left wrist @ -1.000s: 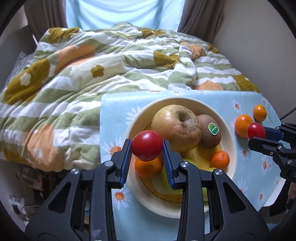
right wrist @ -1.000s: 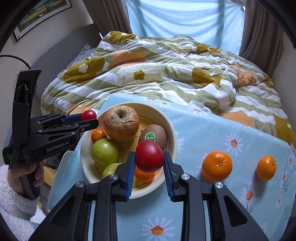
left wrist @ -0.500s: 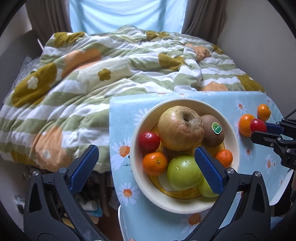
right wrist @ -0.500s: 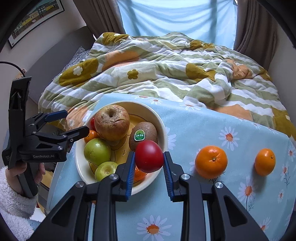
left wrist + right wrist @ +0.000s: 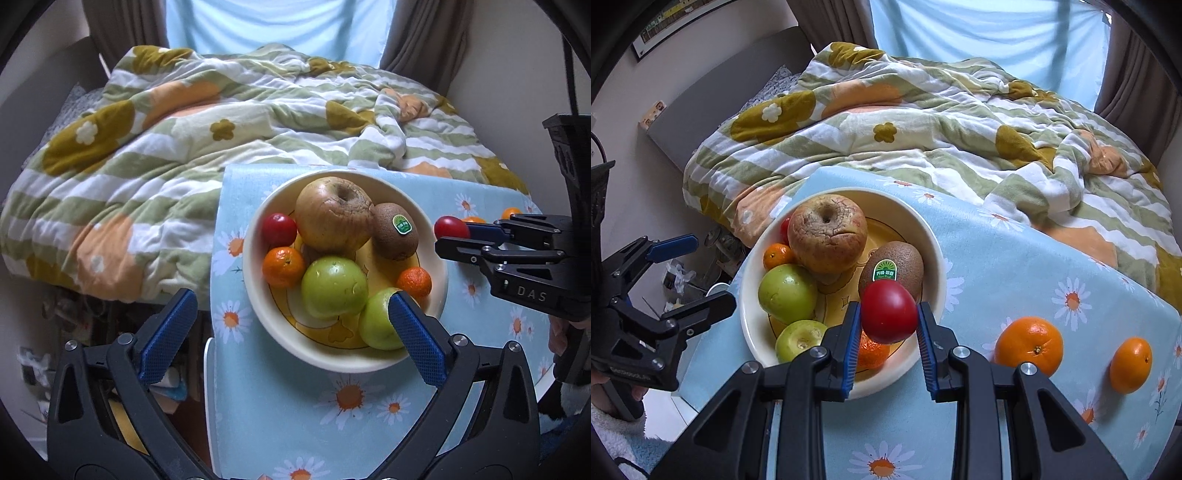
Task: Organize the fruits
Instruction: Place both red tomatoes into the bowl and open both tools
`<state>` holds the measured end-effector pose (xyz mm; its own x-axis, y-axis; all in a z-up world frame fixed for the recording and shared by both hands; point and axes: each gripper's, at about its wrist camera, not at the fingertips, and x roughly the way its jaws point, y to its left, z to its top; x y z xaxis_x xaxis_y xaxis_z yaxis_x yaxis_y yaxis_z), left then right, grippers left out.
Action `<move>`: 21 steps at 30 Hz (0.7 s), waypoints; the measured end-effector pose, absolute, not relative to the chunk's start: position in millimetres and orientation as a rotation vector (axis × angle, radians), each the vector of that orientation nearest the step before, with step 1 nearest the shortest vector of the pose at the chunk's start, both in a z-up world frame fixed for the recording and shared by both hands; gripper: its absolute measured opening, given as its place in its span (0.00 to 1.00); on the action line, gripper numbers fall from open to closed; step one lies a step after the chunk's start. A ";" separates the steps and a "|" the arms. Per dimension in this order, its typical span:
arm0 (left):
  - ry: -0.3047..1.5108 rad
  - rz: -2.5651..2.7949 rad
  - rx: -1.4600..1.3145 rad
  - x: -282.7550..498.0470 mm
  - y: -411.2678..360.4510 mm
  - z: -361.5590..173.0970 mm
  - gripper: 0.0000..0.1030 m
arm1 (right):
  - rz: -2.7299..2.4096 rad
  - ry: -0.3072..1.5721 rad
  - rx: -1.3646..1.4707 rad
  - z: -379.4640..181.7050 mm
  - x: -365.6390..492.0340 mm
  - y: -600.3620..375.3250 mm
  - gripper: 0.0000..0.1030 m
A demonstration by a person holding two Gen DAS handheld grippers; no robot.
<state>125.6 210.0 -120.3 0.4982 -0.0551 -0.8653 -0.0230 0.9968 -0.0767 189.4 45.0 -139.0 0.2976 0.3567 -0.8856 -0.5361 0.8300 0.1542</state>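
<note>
In the lower middle of the right wrist view, the right tool is clamped on a red tomato, its two blue pads pressing the fruit from left and right; the tomato's slightly longer axis runs up and down in the frame, narrower end toward the top. It hangs over the near rim of the cream bowl, just in front of the kiwi, whose long axis tilts from lower left to upper right with its green sticker facing the camera. In the left wrist view, the left tool stands wide apart at the bottom of the frame and holds nothing, its right pad in front of a green apple. Within the bowl lie a wrinkled brown apple with its stem dimple pointing up, a second red tomato at the left edge, a small mandarin just below it, a larger green apple in the middle and another mandarin to the right. The bowl sits on the counter with its blue daisy cloth. At the lower right of the right wrist view two oranges rest on the cloth, well apart from the bowl. A striped floral quilt covers the bed behind.
</note>
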 end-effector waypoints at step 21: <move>1.072 0.009 -0.101 97.1 197.9 -125.5 1.00 | 0.583 1.063 -0.172 -143.6 175.9 39.6 0.92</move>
<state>97.1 197.9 -125.5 0.4787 -0.0417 -0.8770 -0.0564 0.9953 -0.0781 175.9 39.6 -143.6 0.3529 0.3670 -0.8607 -0.5282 0.8374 0.1406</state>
